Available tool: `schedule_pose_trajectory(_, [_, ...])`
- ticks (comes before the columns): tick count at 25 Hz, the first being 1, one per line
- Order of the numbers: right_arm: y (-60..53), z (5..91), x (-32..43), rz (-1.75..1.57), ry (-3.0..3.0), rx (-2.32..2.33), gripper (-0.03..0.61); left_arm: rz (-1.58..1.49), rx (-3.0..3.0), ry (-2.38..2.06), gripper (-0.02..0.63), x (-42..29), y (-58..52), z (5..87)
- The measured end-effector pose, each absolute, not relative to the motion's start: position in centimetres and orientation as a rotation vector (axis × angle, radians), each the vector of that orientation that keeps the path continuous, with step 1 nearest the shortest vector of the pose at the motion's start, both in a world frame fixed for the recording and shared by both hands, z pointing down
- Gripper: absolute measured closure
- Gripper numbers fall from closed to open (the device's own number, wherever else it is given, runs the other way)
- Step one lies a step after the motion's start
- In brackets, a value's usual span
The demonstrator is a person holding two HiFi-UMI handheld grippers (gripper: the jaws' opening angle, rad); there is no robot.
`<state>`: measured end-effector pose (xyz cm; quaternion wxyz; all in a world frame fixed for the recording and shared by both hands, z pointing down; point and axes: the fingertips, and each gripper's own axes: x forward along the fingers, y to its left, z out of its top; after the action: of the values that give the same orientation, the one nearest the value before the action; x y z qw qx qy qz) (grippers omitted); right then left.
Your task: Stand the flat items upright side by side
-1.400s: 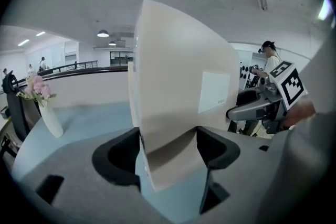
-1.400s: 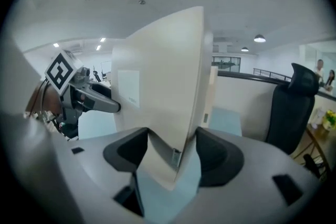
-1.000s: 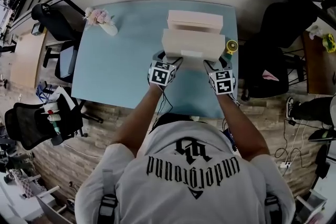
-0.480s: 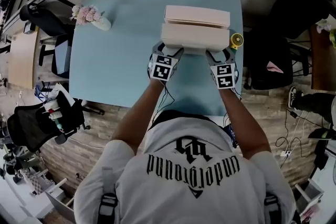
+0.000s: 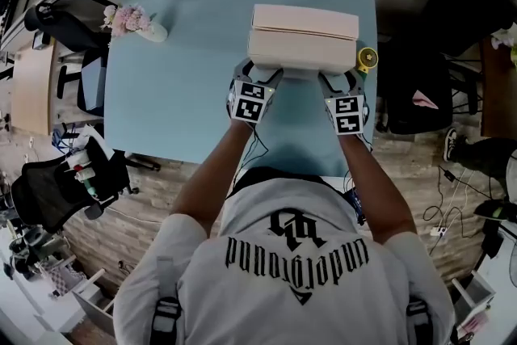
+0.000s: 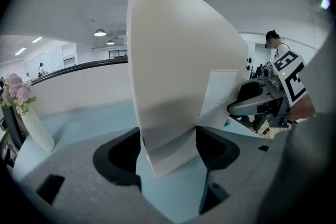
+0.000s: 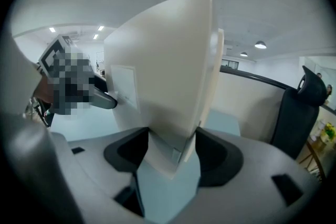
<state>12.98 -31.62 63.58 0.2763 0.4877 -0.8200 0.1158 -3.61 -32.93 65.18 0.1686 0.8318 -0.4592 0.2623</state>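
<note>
Held upright on its long edge: near cream flat cardboard box (image 5: 300, 56), just in front of second cream flat cardboard box (image 5: 305, 20) on pale blue tabletop (image 5: 178, 93). Left gripper (image 5: 262, 75) and right gripper (image 5: 333, 79) clamped on its opposite lower ends. Contact with tabletop not confirmable. Risk of toppling toward operator on early release. Risk of knocking second box over through uneven push.

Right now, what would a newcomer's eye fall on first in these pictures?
The pale flat box held on edge at the right side of the light blue table, with the left claw and right claw each clamped on one near corner. Close behind it stands a second matching box. A vase of pink flowers sits alone at the far left corner.
</note>
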Motion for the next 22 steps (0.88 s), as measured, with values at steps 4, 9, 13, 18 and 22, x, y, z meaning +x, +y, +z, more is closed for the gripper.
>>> schedule_pose_trajectory(4, [-31.5, 63.6, 12.9, 0.314, -2.203, 1.314, 0.291, 0.74, 2.368, -1.292, 0.273, -3.7, -32.9, 65.5])
schedule_pose_trajectory(9, [-31.7, 63.9, 13.2, 0.301, -2.207, 1.312, 0.268, 0.732, 2.373, -1.286, 0.262, -3.5, -32.8, 64.9])
schedule_pose_trajectory(13, [-31.4, 63.0, 13.3, 0.276, -2.23, 1.327, 0.255, 0.707, 2.389, -1.279, 0.261, -3.8, -32.5, 64.5])
schedule_pose_trajectory(18, [-30.6, 61.2, 14.5, 0.251, -2.263, 1.352, 0.249, 0.656, 2.419, -1.309, 0.252, -4.2, -31.7, 62.3])
schedule_pose_trajectory(22, [-29.3, 58.0, 15.0, 0.199, -2.307, 1.377, 0.25, 0.582, 2.458, -1.362, 0.25, -5.3, -30.5, 58.9])
